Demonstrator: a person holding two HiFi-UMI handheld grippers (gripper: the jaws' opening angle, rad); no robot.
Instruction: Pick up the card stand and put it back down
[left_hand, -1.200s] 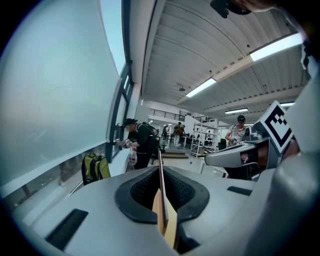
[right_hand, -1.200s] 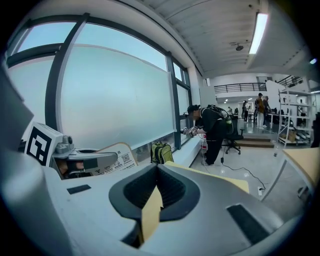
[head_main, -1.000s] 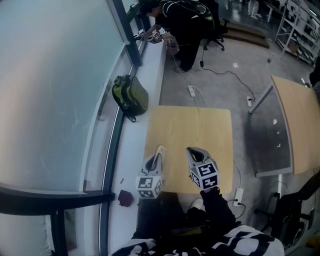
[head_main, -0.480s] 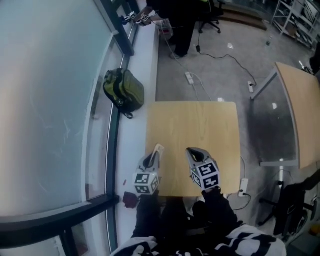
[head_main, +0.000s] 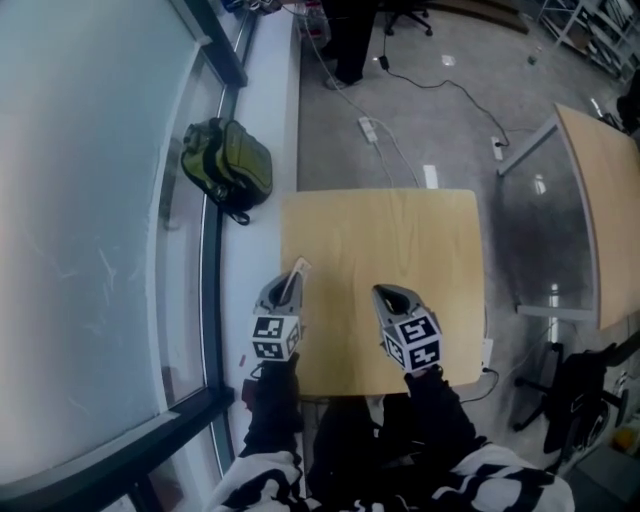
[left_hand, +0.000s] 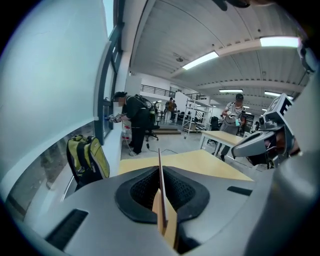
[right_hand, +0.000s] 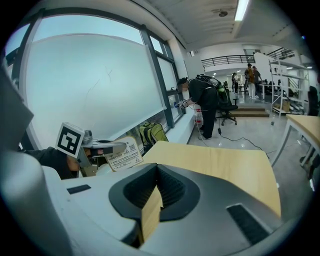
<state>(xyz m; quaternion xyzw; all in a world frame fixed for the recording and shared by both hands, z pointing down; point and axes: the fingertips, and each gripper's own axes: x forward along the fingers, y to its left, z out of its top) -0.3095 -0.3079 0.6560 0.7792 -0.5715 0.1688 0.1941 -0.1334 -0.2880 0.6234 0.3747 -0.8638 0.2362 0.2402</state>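
Note:
The card stand (head_main: 296, 272) is a thin pale card with print on it. It is pinched upright between the jaws of my left gripper (head_main: 288, 290), above the near left edge of the small wooden table (head_main: 390, 240). In the left gripper view the card stand (left_hand: 160, 180) shows edge-on in my left gripper (left_hand: 161, 202). The right gripper view shows the card stand's printed face (right_hand: 125, 154) off to the left. My right gripper (head_main: 385, 294) hovers over the table's near edge, a hand's width to the right, shut with nothing in it (right_hand: 156, 192).
A green backpack (head_main: 228, 168) lies on the white window ledge (head_main: 255, 250) left of the table. Cables and power strips (head_main: 368, 128) cross the floor beyond. A second wooden table (head_main: 605, 200) stands at the right, with a chair base (head_main: 575, 385) near it. A person (right_hand: 205, 100) stands by the window.
The head view has slid forward over the table. My left gripper with the card has drifted slightly left toward the table's left edge. The right gripper keeps its place.

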